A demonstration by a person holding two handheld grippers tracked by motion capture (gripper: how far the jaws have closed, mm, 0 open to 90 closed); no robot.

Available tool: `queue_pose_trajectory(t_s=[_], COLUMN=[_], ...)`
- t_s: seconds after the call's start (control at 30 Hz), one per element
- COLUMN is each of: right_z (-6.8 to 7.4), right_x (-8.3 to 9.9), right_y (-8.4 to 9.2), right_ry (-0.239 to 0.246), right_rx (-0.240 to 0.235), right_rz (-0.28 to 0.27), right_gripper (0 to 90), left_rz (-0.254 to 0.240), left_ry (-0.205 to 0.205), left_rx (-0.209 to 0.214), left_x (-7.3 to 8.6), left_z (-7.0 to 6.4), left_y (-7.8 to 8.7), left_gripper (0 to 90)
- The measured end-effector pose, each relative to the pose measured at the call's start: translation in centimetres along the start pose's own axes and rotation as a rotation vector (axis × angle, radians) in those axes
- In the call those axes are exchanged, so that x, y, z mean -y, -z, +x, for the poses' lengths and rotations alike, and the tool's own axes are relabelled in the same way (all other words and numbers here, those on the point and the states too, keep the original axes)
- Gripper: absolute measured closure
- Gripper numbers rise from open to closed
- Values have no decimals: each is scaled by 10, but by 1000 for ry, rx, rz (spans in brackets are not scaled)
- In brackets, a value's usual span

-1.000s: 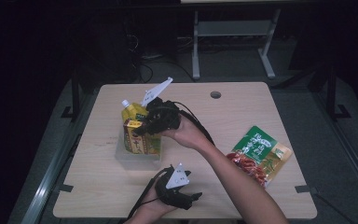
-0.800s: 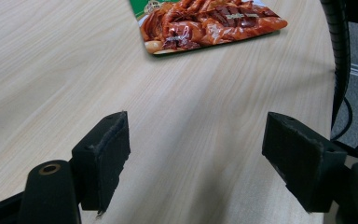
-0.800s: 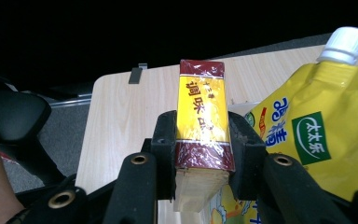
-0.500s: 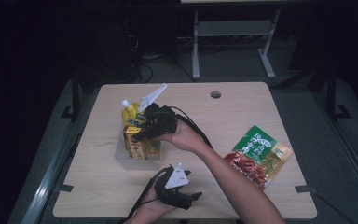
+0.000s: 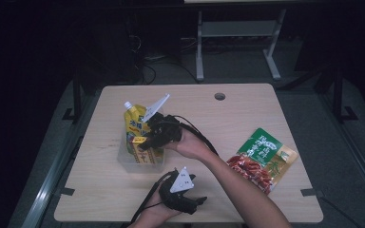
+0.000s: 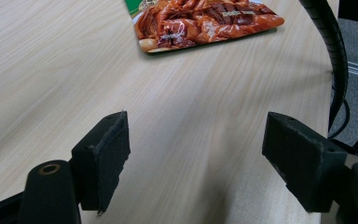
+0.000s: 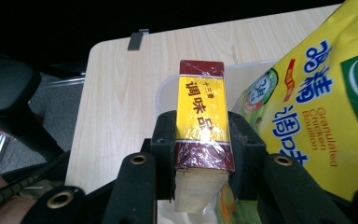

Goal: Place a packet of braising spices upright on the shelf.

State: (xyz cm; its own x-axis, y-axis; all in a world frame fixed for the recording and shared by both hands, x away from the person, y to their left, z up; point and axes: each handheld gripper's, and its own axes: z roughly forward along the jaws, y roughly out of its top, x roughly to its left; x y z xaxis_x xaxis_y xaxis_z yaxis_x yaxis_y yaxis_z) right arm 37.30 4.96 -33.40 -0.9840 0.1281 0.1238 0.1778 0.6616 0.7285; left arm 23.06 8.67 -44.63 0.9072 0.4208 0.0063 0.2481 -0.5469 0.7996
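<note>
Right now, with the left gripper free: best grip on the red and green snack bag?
The snack bag lies flat on the table, so there is no side to clamp. Come in low from its near edge, beside the open left gripper, and pinch the thin sealed rim, one jaw sliding under. Judgement only; the flat pose suggests it.

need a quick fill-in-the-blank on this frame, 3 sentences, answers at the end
The right gripper is shut on a yellow and ____ carton.
The clear plastic bin already holds a yellow stand-up ____.
The left gripper, jaws ____, rests on the wooden table facing a green and red snack bag.

Answers: maroon; pouch; open
</note>
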Motion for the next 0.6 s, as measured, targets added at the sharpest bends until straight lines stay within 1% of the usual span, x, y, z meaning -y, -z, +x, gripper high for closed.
queue_pose_trajectory(t_s=[0.13, 0.27, 0.47, 0.57, 0.6], right_z=[1, 0, 0, 1, 1], right_x=[2, 5, 7, 8, 8], right_y=[-5, -9, -15, -16, -17], right_ry=[5, -2, 1, -4, -13], right_rx=[4, -2, -11, -11, -18], right_rz=[10, 18, 40, 48, 49], right_gripper=[667, 664, 657, 654, 648], left_rz=[3, 3, 4, 2, 3], left_ry=[-3, -3, -2, -1, -1], left_rx=[1, 1, 2, 1, 1], left_x=[0, 0, 0, 0, 0], left_z=[1, 1, 0, -1, -1], left_y=[1, 1, 1, 1, 1], left_gripper=[226, 226, 226, 226, 226])
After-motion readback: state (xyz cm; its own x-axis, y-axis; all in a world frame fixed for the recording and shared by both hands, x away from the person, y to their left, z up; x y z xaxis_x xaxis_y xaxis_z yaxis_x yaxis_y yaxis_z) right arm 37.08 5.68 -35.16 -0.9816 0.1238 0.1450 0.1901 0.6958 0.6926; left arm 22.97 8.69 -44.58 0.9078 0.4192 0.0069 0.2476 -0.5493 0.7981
